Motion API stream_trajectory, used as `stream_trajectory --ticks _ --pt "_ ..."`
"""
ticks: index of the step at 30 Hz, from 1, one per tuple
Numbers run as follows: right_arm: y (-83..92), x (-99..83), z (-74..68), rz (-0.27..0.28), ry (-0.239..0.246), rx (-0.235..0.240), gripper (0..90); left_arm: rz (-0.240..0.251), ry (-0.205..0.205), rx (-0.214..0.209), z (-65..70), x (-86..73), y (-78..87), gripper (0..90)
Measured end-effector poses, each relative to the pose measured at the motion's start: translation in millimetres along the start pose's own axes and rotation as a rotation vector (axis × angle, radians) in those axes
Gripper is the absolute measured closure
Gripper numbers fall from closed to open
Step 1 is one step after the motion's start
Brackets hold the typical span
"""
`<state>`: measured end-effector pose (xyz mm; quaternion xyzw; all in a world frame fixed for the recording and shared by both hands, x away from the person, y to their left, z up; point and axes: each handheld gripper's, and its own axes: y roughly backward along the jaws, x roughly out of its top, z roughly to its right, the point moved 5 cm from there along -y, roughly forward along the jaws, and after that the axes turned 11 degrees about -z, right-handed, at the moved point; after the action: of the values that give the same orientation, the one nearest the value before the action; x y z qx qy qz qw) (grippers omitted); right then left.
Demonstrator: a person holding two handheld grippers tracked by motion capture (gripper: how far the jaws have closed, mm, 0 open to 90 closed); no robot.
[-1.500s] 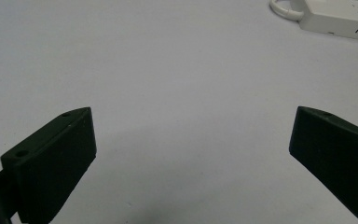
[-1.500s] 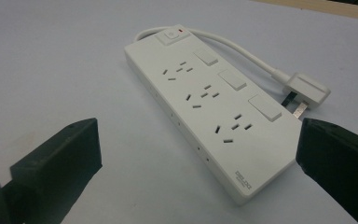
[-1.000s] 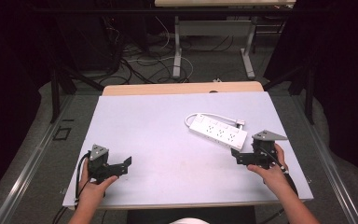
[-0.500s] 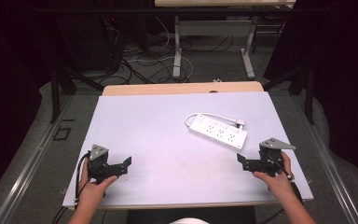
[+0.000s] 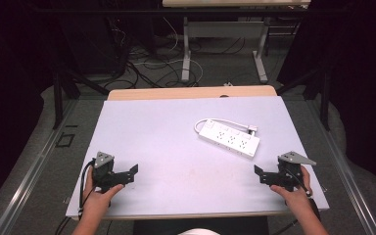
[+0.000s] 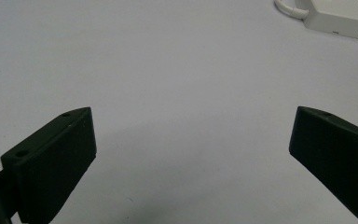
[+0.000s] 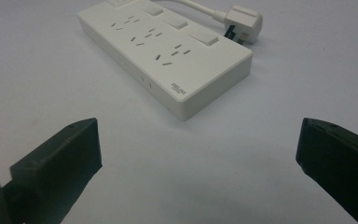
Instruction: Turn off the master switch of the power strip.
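Note:
A white power strip (image 5: 229, 139) lies flat right of the table's middle, its cord looped back so the plug (image 5: 251, 129) rests beside it. My right gripper (image 5: 260, 176) is held near the front right edge, a short way in front of the strip and apart from it. In the right gripper view the strip (image 7: 168, 46) and plug (image 7: 244, 18) lie beyond the gripper (image 7: 199, 123), whose jaws stand wide apart and hold nothing. My left gripper (image 5: 127, 175) sits at the front left. It (image 6: 194, 113) is open over bare table, the strip's end (image 6: 340, 18) far off.
The white tabletop (image 5: 166, 132) has a wooden strip (image 5: 191, 92) along its far edge. Beyond it are table legs and loose cables on the floor (image 5: 156, 63). A metal rail (image 5: 34, 171) runs along the left side.
My right gripper has drawn back from the power strip toward the front right edge of the table. The left gripper has stayed where it was.

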<state>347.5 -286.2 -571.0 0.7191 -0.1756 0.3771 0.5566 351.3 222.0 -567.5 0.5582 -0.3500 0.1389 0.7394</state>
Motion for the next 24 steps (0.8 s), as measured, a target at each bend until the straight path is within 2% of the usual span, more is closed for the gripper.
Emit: stream_trajectory --ticks 9,10,12,14,18,24 --pt "-0.8 -7.9 9.4 -0.001 -0.025 -0.01 0.0 -0.004 -0.001 -0.001 0.3 -0.2 -0.3 0.5" --pt "-1.6 -7.6 9.5 0.013 -0.036 -0.021 0.0 -0.004 -0.001 -0.002 0.2 -0.2 -0.2 0.5" --pt "0.6 -8.1 9.7 -0.004 -0.038 -0.016 0.0 -0.004 -0.001 -0.002 -0.1 -0.2 -0.2 0.5" --pt "0.5 -6.6 10.0 0.014 -0.036 -0.018 0.0 -0.004 0.004 -0.004 0.1 -0.3 -0.5 0.5" --pt "1.4 -6.5 10.2 0.009 -0.033 -0.024 0.0 -0.005 0.002 -0.003 0.1 -0.4 -0.5 0.5" --pt "3.0 -6.0 9.7 0.016 -0.04 -0.014 0.0 -0.003 -0.001 -0.003 0.2 -0.1 -1.3 0.5"
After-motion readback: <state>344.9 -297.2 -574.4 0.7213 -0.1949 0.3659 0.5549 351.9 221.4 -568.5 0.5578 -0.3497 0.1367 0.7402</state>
